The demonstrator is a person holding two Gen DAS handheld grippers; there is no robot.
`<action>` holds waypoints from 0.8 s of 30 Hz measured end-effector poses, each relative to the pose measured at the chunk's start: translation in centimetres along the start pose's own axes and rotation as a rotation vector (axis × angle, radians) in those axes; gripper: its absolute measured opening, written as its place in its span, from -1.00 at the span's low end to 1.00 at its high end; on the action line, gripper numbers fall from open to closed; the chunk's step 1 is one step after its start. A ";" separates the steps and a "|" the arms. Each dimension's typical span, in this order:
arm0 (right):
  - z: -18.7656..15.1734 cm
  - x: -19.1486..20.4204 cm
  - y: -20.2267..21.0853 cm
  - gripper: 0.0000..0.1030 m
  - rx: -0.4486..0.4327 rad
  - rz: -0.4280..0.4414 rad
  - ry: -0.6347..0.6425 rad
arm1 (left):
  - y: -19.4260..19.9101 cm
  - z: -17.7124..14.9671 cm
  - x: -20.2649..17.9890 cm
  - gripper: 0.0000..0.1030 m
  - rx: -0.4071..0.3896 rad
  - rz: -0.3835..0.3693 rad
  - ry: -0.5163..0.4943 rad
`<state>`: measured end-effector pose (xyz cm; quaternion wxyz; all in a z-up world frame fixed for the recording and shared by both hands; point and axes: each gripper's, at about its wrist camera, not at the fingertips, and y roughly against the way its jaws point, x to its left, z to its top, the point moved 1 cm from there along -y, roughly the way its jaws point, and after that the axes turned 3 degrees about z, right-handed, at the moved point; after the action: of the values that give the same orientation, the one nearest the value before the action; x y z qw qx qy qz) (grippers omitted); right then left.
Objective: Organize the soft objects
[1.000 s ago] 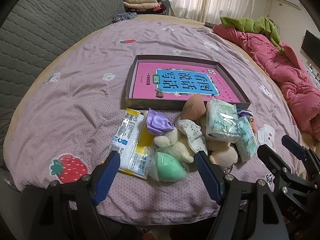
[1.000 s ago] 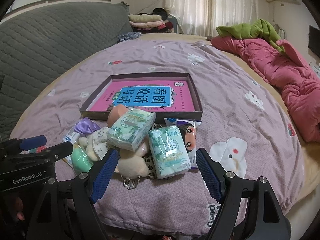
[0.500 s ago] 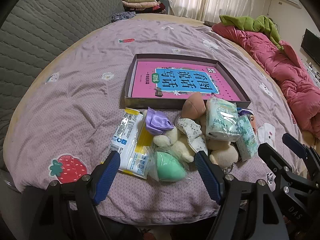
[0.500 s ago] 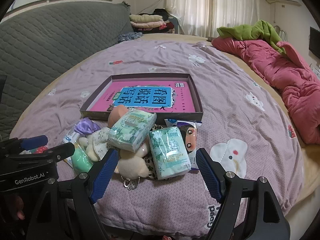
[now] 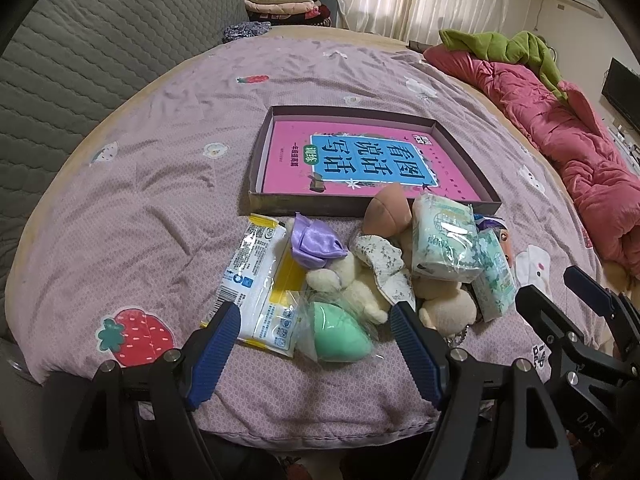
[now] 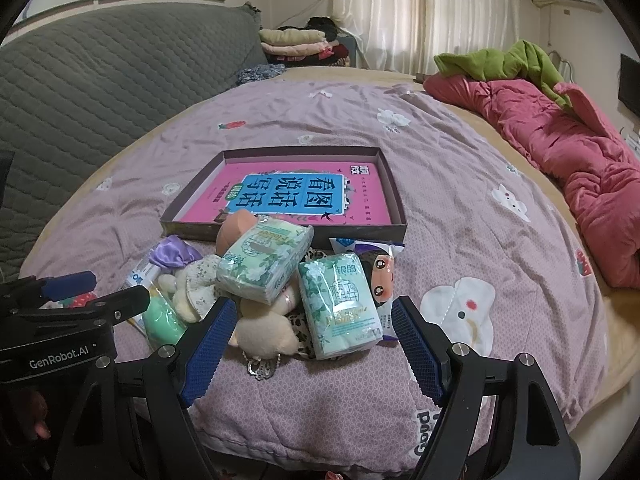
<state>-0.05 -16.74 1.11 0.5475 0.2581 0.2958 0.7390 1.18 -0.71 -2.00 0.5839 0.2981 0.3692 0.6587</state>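
Both the left gripper (image 5: 314,344) and the right gripper (image 6: 312,344) are held with jaws wide, nothing between them. The pile (image 6: 276,280) is heaped against the tray's (image 6: 280,236) near edge, close to the bed's (image 6: 320,420) edge. Bare quilt is seen on both sides.

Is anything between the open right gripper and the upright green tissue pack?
Nothing visible: the right gripper is open, just short of the upright green tissue pack, with only purple quilt between them.
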 end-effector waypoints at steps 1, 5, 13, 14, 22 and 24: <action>0.0 0.0 0.0 0.57 0.001 -0.001 0.000 | 0.0 0.0 0.0 0.50 0.001 0.001 0.000; 0.0 -0.1 -0.1 0.57 0.003 0.000 -0.002 | -0.2 -0.1 -0.1 0.50 0.003 0.003 0.002; -0.1 -0.2 -0.4 0.57 0.010 0.002 -0.010 | -0.5 -0.3 0.1 0.50 0.017 0.001 0.009; -0.1 -0.3 -0.4 0.57 0.010 0.001 -0.012 | -0.6 -0.3 0.2 0.50 0.017 0.002 0.012; -0.1 -0.4 -0.5 0.57 0.010 0.000 -0.017 | -0.7 -0.3 0.6 0.50 0.027 -0.005 0.025; -0.1 -0.4 -0.5 0.57 0.010 0.001 -0.020 | -0.7 -0.3 0.7 0.50 0.027 -0.007 0.026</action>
<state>0.31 -17.07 0.68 0.5488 0.2685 0.2939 0.7351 1.26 -0.06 -2.79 0.5774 0.2963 0.3867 0.6552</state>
